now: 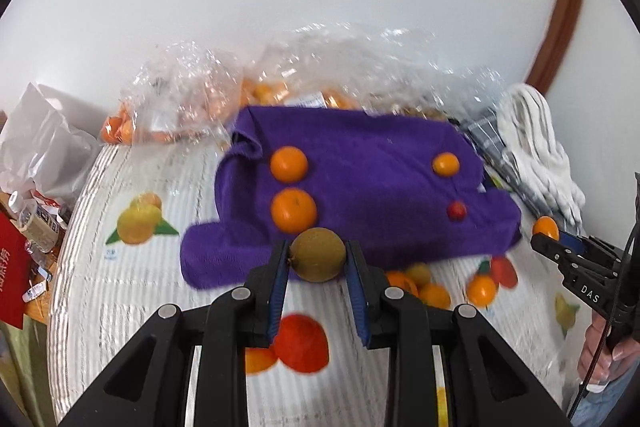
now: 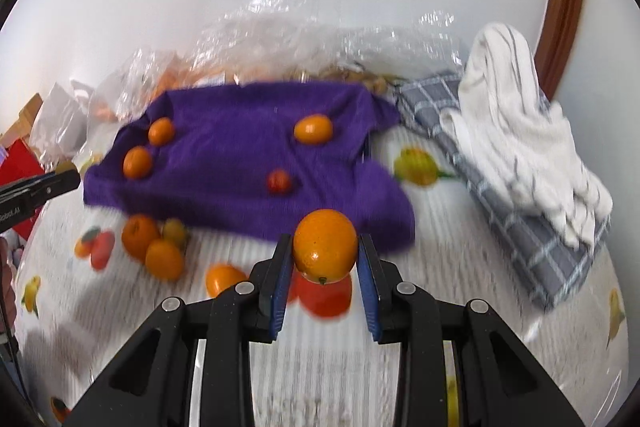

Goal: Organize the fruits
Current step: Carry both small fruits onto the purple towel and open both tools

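My left gripper (image 1: 318, 255) is shut on a greenish-brown round fruit (image 1: 318, 254), held above the near edge of a purple cloth (image 1: 372, 163). On the cloth lie two oranges (image 1: 289, 163) (image 1: 293, 209) at the left, a smaller orange (image 1: 445, 163) and a small red fruit (image 1: 457, 211) at the right. My right gripper (image 2: 325, 251) is shut on an orange (image 2: 325, 250) above the cloth's near edge (image 2: 240, 155). It also shows in the left wrist view (image 1: 550, 233) at the right, with its orange (image 1: 545, 227).
Loose oranges (image 2: 152, 245) lie on the fruit-printed tablecloth (image 2: 440, 267) in front of the purple cloth. Clear plastic bags with oranges (image 1: 192, 99) stand behind it by the wall. A grey checked towel (image 2: 520, 227) and a white striped cloth (image 2: 516, 115) lie at the right.
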Motion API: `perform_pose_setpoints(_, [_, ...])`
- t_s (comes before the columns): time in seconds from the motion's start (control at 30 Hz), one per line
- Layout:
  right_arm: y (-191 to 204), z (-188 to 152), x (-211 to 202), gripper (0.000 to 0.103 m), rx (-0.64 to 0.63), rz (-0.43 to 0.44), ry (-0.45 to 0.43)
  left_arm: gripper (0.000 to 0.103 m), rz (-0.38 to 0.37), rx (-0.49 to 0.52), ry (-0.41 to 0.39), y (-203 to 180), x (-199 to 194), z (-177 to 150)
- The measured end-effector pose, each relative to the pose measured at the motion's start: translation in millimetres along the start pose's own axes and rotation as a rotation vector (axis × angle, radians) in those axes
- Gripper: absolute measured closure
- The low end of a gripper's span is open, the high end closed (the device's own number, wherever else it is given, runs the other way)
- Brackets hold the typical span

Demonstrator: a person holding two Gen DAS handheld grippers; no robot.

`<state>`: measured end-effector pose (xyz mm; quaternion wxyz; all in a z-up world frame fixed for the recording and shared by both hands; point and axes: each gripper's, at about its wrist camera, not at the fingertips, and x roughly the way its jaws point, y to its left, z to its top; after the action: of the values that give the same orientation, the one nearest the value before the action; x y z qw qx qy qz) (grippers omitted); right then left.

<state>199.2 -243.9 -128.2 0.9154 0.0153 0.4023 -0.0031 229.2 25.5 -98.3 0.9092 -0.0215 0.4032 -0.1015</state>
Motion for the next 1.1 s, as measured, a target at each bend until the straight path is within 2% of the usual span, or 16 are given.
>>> perform_pose_setpoints(0.13, [0.3,28.2,13.0,0.072,-0.003,0.007,-0.018,0.076,0.002,-0.032,0.000,-3.2,13.0,21.6])
perform_pose_setpoints(0.27, [-1.9,52.7,38.6,0.072,0.021,0.057,0.000,0.076,0.034,-0.032,0.009,-11.5,33.2,38.0])
perform_pose_setpoints(0.47, [3.3,57.7,85.0,0.072,0.026,0.088,0.069,0.076,0.038,-0.024,0.064,-22.6,72.2,47.1])
perform_pose_setpoints(0.63, [3.3,52.0,107.9,0.071,0.015,0.086,0.117,0.076,0.086,0.008,0.110,-31.8,100.1,45.2])
perform_pose_setpoints(0.77, [-1.5,48.8,110.0,0.067,0.019,0.091,0.118,0.076,0.089,0.020,0.128,-37.5,110.6,43.6])
perform_pose_setpoints(0.9, [-9.3,49.6,94.9,0.061,0.040,0.090,0.088,0.076,0.093,0.028,0.137,-39.9,117.2,42.0])
perform_pose_setpoints(1.1, [-22.8,42.4,60.0,0.059,0.053,0.023,0.047,0.076,0.098,0.036,0.146,-39.3,122.9,41.4])
